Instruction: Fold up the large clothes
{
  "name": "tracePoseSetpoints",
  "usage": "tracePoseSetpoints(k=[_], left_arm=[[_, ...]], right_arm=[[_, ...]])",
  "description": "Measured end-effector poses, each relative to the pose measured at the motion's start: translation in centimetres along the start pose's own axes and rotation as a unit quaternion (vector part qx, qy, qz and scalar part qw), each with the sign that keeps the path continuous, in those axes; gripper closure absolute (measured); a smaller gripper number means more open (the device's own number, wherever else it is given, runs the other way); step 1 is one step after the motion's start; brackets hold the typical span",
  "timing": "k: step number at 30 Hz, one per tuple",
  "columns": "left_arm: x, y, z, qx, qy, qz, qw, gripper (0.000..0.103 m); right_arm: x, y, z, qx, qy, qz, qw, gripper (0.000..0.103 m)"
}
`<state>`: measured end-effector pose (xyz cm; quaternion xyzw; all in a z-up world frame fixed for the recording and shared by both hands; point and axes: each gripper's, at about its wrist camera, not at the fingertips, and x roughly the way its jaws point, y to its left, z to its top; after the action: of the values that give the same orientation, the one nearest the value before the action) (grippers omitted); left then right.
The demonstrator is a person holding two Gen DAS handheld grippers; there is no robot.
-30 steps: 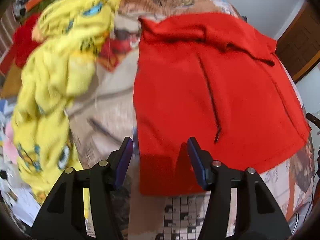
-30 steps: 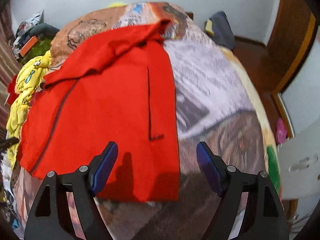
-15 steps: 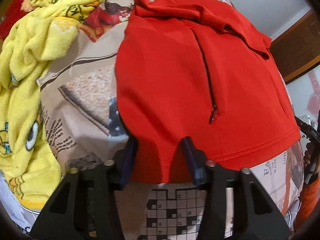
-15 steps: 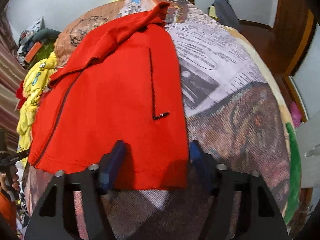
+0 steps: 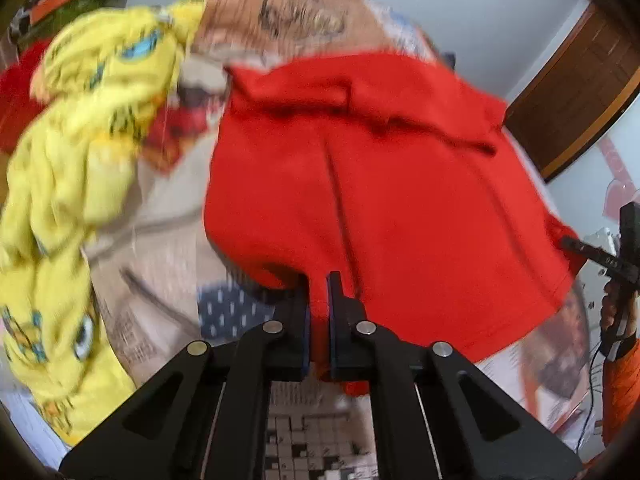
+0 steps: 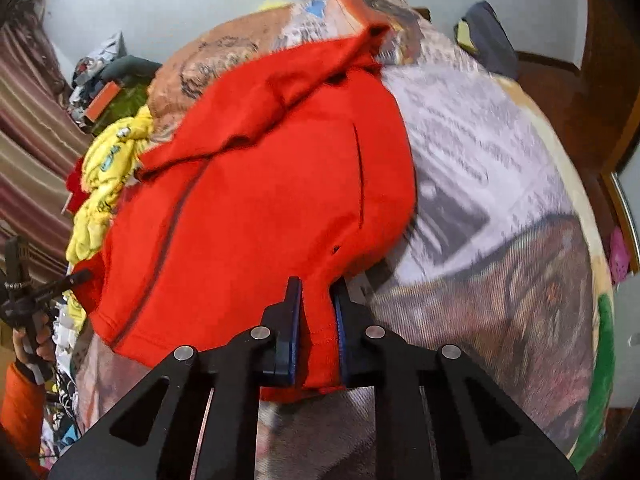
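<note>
Both tongs have just closed on the hem of the red jacket (image 5: 380,200): my left gripper (image 5: 318,292) pinches its near left corner, my right gripper (image 6: 316,300) its near right corner. Otherwise the jacket lies spread on the printed bedspread (image 6: 500,216), beside a yellow blanket (image 5: 68,184).

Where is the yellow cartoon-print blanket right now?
The yellow cartoon-print blanket is heaped along the left side of the left wrist view, left of the red jacket on the printed bedspread.
</note>
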<state>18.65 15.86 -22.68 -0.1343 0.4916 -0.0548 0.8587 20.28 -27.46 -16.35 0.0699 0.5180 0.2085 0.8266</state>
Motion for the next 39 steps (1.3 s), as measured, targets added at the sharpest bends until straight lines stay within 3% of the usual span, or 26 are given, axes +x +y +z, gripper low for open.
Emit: tracePoseSetpoints(k=[8, 14, 21, 24, 28, 33, 39], left_arm=[[-3.9, -0.8, 6.2, 0.014, -0.089, 0.004, 0.9959, 0.100], [-4.9, -1.0, 11.8, 0.024, -0.141, 0.018, 0.9896, 0.100], [-2.2, 0.8, 19.0, -0.009, -0.173, 0.044, 0.9839, 0.100], [-0.3, 1.8, 21.7, -0.024, -0.182, 0.059, 0.9813, 0.101], [4.2, 3.7, 24.5, -0.042, -0.168, 0.093, 0.9806, 0.101], [11.6, 6.0, 25.6, -0.054, -0.104, 0.125, 0.9853, 0.100], [16.6, 7.2, 24.5, -0.046, -0.036, 0.133, 0.9895, 0.094]], right_arm=[[-2.3, 1.6, 5.3, -0.020, -0.060, 0.034, 0.997, 0.090], [-1.9, 2.9, 11.0, -0.049, -0.095, 0.028, 0.994, 0.090], [-0.2, 2.7, 18.8, -0.051, -0.138, 0.013, 0.989, 0.090], [1.3, 2.4, 21.5, -0.049, -0.137, 0.004, 0.989, 0.090], [5.6, 1.0, 24.8, -0.027, -0.120, -0.015, 0.992, 0.090], [12.0, -1.3, 26.2, 0.001, -0.073, -0.037, 0.997, 0.090], [13.6, -2.9, 26.0, 0.026, -0.057, -0.022, 0.998, 0.087]])
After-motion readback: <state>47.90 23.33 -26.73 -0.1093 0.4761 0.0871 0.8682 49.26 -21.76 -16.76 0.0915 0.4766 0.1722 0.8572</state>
